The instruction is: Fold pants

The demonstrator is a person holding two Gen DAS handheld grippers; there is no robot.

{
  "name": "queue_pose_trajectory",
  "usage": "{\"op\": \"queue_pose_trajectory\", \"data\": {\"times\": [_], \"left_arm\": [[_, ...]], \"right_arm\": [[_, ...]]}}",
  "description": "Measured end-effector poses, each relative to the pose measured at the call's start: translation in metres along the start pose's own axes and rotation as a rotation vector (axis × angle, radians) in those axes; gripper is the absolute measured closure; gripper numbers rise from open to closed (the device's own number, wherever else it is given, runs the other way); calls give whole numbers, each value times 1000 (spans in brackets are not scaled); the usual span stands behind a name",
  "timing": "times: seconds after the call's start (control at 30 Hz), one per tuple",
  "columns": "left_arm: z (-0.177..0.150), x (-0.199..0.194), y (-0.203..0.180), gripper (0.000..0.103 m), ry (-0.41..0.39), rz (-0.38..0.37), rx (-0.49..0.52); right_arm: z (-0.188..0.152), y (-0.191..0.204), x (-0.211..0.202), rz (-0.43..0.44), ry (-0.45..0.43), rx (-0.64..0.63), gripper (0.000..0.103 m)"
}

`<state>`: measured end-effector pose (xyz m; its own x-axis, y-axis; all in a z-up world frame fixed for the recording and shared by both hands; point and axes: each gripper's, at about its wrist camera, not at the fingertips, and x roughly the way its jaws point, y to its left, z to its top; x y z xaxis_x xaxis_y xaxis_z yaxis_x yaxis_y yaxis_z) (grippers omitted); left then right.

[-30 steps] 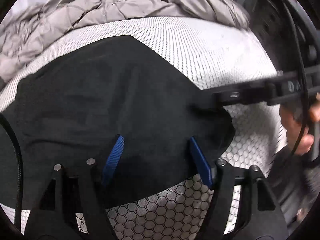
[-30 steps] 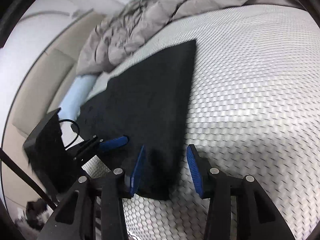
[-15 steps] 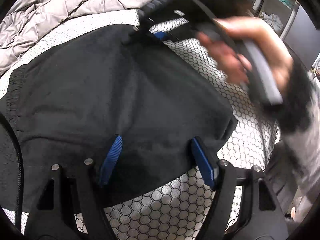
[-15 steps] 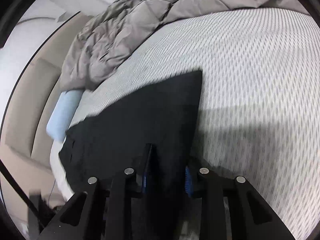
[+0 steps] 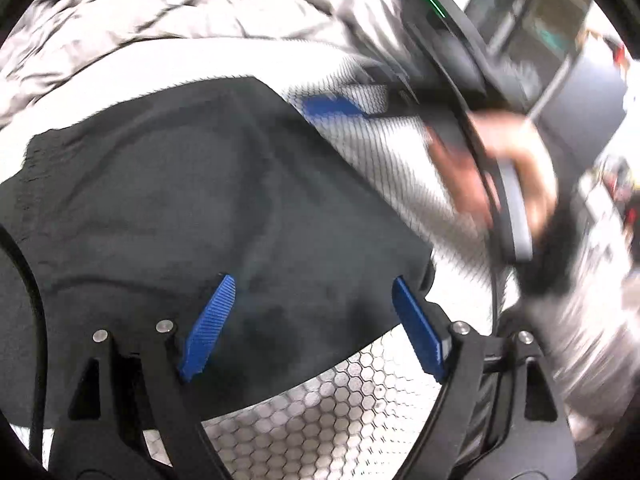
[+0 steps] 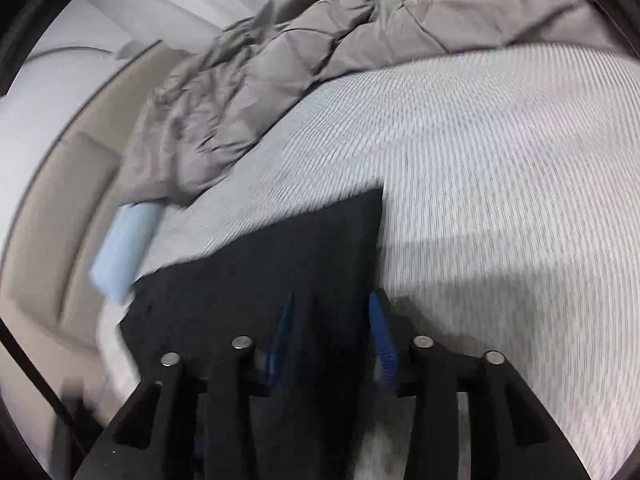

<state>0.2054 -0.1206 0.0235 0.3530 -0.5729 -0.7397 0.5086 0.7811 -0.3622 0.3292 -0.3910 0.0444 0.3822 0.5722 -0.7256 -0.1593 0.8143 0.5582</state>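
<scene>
pants point(image 5: 192, 216): black, lying flat on the honeycomb-pattern mattress point(image 5: 332, 404), near edge right by me | left gripper point(image 5: 312, 320): jaws wide and opening, fabric under them, pads not pinching as far as I see | right gripper point(image 6: 332, 332): narrower gap, opening too, dark cloth between the pads, can't tell if it's gripped | grey duvet point(image 6: 320, 52) bunched at the far side

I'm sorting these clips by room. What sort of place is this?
Most likely a bedroom: the black pants lie on a bed's honeycomb-patterned mattress cover, with a rumpled grey duvet pushed to the far side and a pale blue pillow at the edge.
</scene>
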Motion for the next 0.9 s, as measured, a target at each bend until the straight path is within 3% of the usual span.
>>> {"op": "queue_pose_trajectory", "data": {"times": [0.13, 0.17, 0.2, 0.23, 0.33, 0.37, 0.47, 0.53, 0.6, 0.7, 0.8, 0.87, 0.9], "left_arm": [[4, -26, 35, 24, -127, 74, -91], [4, -28, 45, 24, -141, 125, -114], [5, -28, 54, 24, -143, 176, -132], [6, -26, 62, 24, -141, 207, -145], [-1, -22, 73, 24, -117, 278, -179], [-4, -22, 73, 24, -112, 286, -175], [-6, -27, 64, 24, -128, 325, -118], [-8, -28, 44, 24, -168, 320, 8], [-11, -19, 32, 24, -123, 306, 82], [-9, 5, 32, 25, -10, 275, 91], [-15, 5, 42, 35, 13, 258, 100], [-16, 0, 52, 48, 10, 231, 77], [-18, -5, 56, 49, 6, 215, 61]], "right_arm": [[-48, -6, -14, 70, 43, 0, 63], [-54, -2, -12, 85, 47, -2, 66], [-56, 2, -9, 88, 37, -14, 75], [-59, 10, -5, 69, 15, -32, 80], [-51, 14, -5, -12, -31, -67, 79], [-49, 17, -4, -75, -26, -77, 78], [-52, 33, -19, -144, -72, -134, 77], [-59, 52, -37, -147, -136, -219, 76], [-69, 72, -41, -101, -132, -300, 76], [-90, 90, -22, -69, -52, -410, 76], [-107, 95, 20, -160, 80, -528, 76], [-110, 89, 25, -176, 93, -583, 76], [-107, 85, 20, -188, 94, -581, 76]]}}
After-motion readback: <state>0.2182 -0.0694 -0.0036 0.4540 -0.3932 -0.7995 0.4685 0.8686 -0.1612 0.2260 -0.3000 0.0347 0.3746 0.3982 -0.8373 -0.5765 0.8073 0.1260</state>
